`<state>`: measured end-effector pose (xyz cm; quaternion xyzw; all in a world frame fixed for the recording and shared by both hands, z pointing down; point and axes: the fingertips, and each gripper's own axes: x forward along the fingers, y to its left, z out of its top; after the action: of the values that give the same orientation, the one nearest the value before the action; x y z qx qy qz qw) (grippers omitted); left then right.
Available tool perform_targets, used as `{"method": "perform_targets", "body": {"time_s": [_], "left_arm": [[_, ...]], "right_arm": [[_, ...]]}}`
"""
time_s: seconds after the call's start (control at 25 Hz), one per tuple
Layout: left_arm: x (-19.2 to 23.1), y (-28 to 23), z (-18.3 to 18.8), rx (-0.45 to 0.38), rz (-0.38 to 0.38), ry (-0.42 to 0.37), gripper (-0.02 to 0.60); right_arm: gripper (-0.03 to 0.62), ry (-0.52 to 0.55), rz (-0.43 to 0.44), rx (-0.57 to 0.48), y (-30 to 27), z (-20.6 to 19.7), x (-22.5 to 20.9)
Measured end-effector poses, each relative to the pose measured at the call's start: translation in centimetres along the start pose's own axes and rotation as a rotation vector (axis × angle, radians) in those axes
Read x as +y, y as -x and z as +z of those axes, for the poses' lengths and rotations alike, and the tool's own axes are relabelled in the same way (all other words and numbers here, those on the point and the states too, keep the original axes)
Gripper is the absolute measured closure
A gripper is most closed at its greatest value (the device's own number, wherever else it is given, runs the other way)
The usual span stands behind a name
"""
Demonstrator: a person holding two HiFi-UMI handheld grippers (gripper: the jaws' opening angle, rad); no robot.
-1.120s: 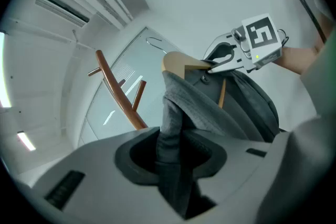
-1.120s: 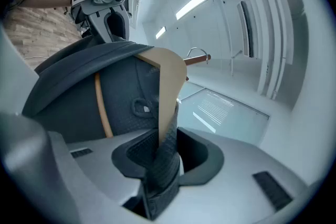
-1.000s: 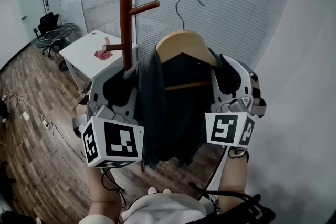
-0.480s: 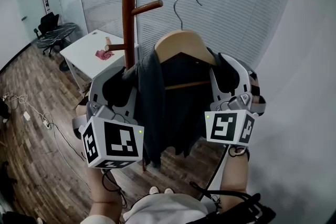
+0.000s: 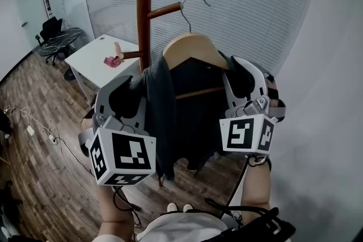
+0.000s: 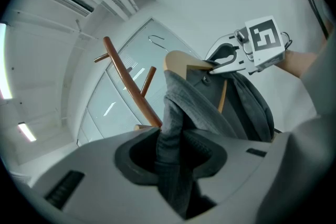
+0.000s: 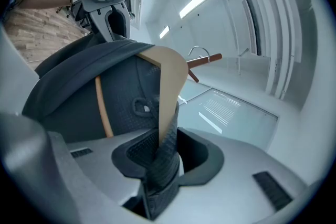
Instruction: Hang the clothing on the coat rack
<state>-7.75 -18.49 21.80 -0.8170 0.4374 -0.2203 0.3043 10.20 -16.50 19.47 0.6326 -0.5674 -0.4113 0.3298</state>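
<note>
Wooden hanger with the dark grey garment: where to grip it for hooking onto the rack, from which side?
Grip the two shoulder ends of the light wooden hanger, through the dark grey garment, coming from below on the person's side. The left tool and right tool pinch there. That should keep the wide arch level and leave the metal hook free for the brown wooden peg.

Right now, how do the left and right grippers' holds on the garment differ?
The left gripper pinches only dark garment cloth; the right gripper clamps cloth together with the wooden hanger end. The left gripper sits beside the coat rack pole; the right gripper is farther from it. Both are shut.
</note>
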Motion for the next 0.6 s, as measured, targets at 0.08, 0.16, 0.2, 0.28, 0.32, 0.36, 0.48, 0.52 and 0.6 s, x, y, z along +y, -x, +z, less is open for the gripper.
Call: {"method": "perform_targets", "body": {"time_s": [0.08,0.16,0.2,0.28,0.32,0.36,0.48,0.52,0.6], "left_arm": [[0.2,0.1,-0.1,-0.003,-0.001,-0.001,0.456],[0.2,0.2,-0.3,-0.003,-0.003,-0.005,0.456],[0.2,0.3,-0.3,-0.002,-0.005,-0.008,0.456],[0.3,0.2,-0.3,0.002,-0.007,-0.014,0.456],[0.3,0.1,-0.3,0.005,-0.007,-0.017,0.456],[0.3,0.1,-0.2,0.009,-0.005,-0.018,0.457],[0.4,0.1,0.1,0.024,0.018,-0.025,0.457],[0.5,0.2,0.2,0.030,0.026,-0.026,0.457],[0.8,0.4,0.4,0.041,0.038,-0.021,0.457]], "right_arm": [[0.476,0.003,0.000,0.000,0.0,0.3,0.1],[0.476,0.001,0.003,0.001,0.1,0.4,0.2],[0.476,0.000,0.006,0.001,0.1,0.4,0.3],[0.476,-0.002,0.014,-0.002,-0.2,0.4,0.4],[0.476,-0.003,0.017,-0.006,-0.3,0.3,0.4],[0.476,-0.003,0.019,-0.011,-0.5,0.3,0.3],[0.476,-0.009,0.024,-0.036,-0.9,0.3,0.1],[0.476,-0.011,0.028,-0.046,-1.1,0.4,0.0],[0.476,-0.012,0.041,-0.068,-1.5,0.6,-0.3]]}}
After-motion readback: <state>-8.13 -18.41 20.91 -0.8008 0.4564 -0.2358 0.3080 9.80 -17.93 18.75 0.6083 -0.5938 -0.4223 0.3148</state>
